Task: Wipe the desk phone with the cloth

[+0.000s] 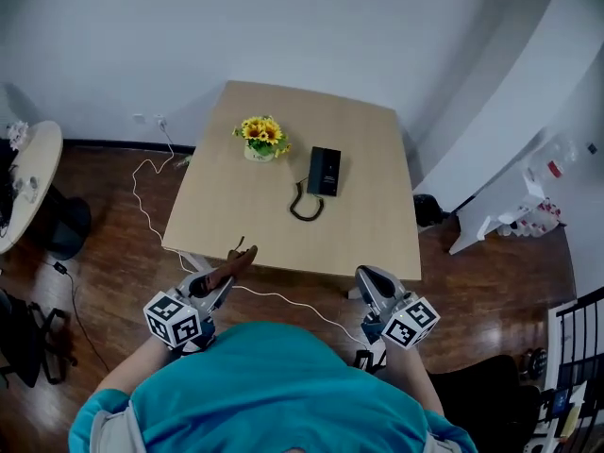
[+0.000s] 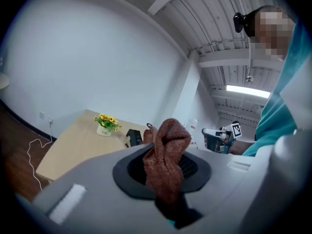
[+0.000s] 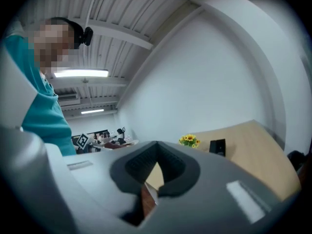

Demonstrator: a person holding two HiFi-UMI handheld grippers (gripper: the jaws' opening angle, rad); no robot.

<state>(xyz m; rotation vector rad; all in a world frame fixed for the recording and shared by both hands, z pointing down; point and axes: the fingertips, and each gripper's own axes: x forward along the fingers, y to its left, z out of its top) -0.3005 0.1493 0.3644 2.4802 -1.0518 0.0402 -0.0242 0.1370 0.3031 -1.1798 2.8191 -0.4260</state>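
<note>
The black desk phone (image 1: 324,171) lies on the far half of the light wooden table (image 1: 368,234), with its coiled cord (image 1: 307,206) in front of it. My left gripper (image 1: 222,276) hovers off the table's near left edge, shut on a brown knitted cloth (image 1: 233,262) that sticks up between its jaws (image 2: 165,160). My right gripper (image 1: 368,279) is held below the near right edge, jaws together and holding nothing (image 3: 156,147). Both grippers are well short of the phone (image 2: 134,136), which also shows in the right gripper view (image 3: 217,146).
A small pot of yellow flowers (image 1: 261,140) stands left of the phone. A white cable (image 1: 151,196) trails over the wooden floor on the left. A round table (image 1: 28,177) sits far left, white shelving (image 1: 528,210) at right.
</note>
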